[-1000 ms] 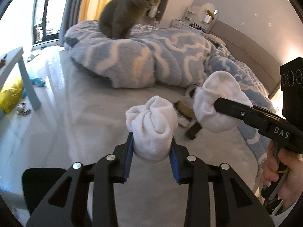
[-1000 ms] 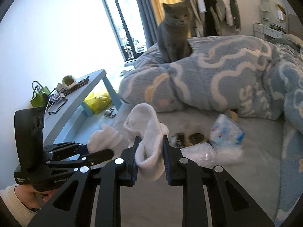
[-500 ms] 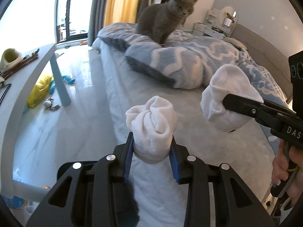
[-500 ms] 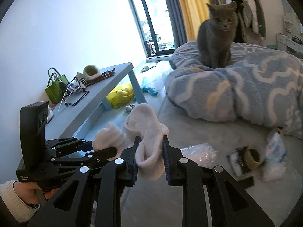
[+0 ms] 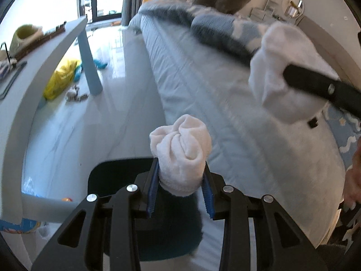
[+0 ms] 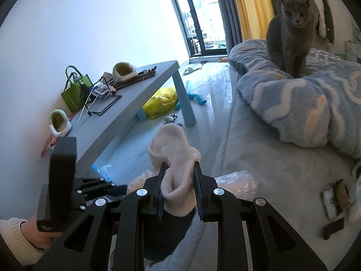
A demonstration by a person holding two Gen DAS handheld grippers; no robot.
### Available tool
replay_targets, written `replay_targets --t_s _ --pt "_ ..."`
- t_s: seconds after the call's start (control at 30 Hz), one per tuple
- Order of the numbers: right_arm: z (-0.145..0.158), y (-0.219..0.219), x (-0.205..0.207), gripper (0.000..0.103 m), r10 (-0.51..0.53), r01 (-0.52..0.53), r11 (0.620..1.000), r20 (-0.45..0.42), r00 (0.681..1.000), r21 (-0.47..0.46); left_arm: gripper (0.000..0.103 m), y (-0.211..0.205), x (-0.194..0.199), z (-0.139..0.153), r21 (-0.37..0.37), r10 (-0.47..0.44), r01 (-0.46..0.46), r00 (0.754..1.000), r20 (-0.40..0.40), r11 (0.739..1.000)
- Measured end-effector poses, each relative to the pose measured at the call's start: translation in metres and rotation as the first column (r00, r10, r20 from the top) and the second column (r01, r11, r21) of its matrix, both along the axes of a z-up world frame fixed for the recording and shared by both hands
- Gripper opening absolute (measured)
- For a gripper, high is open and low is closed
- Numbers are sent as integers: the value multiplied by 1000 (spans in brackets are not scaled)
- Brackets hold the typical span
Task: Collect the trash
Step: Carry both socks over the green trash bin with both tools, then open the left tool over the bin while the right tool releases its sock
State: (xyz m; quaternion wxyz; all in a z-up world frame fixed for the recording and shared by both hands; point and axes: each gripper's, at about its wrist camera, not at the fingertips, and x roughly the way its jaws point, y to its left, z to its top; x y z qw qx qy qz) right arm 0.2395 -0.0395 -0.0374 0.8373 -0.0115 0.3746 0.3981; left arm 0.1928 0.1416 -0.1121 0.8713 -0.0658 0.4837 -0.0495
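- Sock, balled [image 5: 180, 149]: pinched between left gripper [image 5: 180, 187] pads, bulk sticking out fwd past tips, held above dark bin [image 5: 117, 176].
- Bin directly below/behind left tips, at bed [image 5: 203, 103] edge; left nearer to bin than right, by the look of it.
- 2nd sock [image 6: 173, 158]: clamped in right gripper [image 6: 178, 189], jaws near closed on it, long axis up along fingers, loose end flopping over.
- Right sock up & to right of left one, well apart.
- Clear wrapper [image 6: 237, 180] on bed, near right tips, not yet collected.
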Motion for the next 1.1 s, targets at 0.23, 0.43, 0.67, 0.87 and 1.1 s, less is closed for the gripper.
replay_targets --t_s 0.23,0.43,0.67,0.87,1.1 --pt "-22 32 -3 23 27 -29 998 -40 999 -56 37 28 -12 -35 -18 12 -14 992 -130 1000" --pt "-43 58 -7 23 33 -44 993 -93 995 -113 37 49 -21 -57 -46 27 -38 976 -215 998" --pt "-66 80 -5 23 21 -48 987 -173 985 -152 38 63 -31 -82 -57 16 -37 945 -325 998" --pt "-85 96 -3 23 13 -55 981 -218 976 -188 44 76 -39 -94 -78 10 -41 931 -364 996" --pt "-105 112 1 23 4 -64 973 -262 965 -221 61 90 -44 -82 -100 22 -57 947 -320 993"
